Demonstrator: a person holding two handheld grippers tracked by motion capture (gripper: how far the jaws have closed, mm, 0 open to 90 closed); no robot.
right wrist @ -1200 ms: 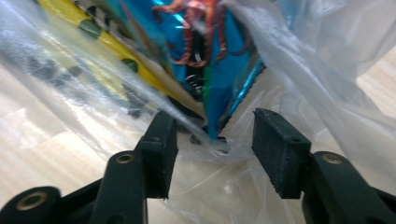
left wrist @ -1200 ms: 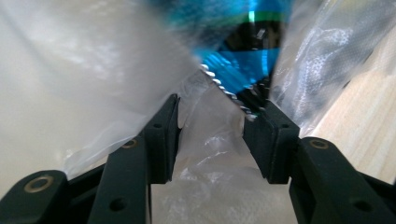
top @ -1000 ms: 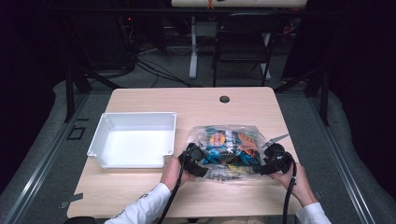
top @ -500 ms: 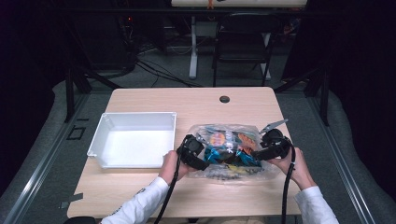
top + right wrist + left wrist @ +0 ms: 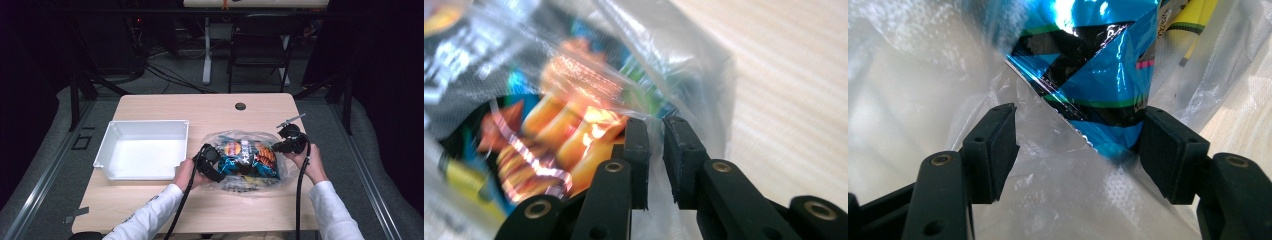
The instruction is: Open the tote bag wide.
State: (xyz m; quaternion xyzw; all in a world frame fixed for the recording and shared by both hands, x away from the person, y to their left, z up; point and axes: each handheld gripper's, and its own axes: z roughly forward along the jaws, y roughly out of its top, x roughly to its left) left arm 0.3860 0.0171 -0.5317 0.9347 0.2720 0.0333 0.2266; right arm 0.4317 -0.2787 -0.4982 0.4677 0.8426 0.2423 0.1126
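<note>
Two grippers are working at one clear plastic bag [image 5: 247,162] that is lying on the right half of the tabletop [image 5: 220,107], just beside an empty white tray [image 5: 107,152] on its left. The bag is holding several bright snack packets: a blue and black one [image 5: 1098,65] and an orange one [image 5: 569,125] are showing through the film. The left gripper [image 5: 212,162] is sitting at the bag's left end; its jaws have just been opening and are standing well apart, with loose film and a corner of the blue packet lying between the pads [image 5: 995,150] without being squeezed. The right gripper [image 5: 280,146] is sitting at the bag's upper right edge; its jaws have just been closing and are standing almost together, pinching a thin fold of the bag's film between the pads [image 5: 638,150]. Both of the person's hands are resting low over the tabletop, sleeves coming in from the near edge.
</note>
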